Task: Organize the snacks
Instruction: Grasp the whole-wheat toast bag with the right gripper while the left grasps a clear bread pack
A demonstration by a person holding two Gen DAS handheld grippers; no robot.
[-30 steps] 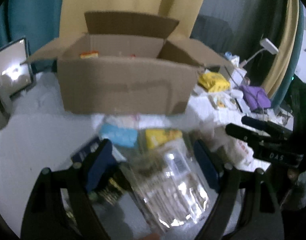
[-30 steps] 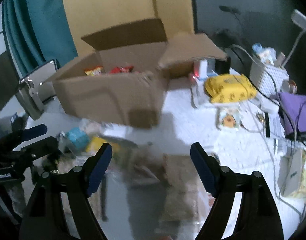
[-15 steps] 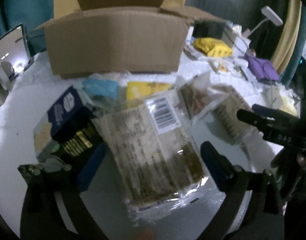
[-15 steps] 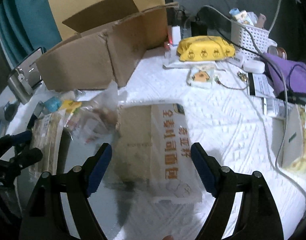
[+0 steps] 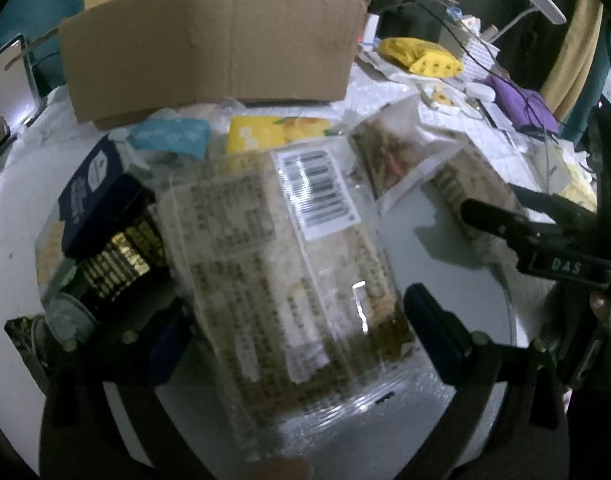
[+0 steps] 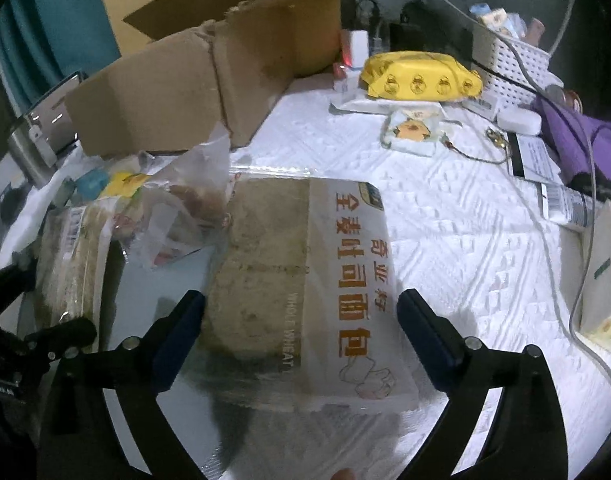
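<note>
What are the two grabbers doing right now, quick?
Left gripper: open, just widened, around the clear bread pack, not squeezing.
Right gripper: open, just widened, around the wheat bread bag, not squeezing.

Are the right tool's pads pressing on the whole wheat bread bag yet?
Cannot tell. In the right wrist view the right tool straddles the whole wheat bread bag; the left pad meets its edge with no clear gap, the right pad stands just off it.

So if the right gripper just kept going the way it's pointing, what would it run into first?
Most likely the whole wheat bread bag: it lies on the table directly between the open fingers of the right gripper. How close the pads are is hard to judge.
</note>
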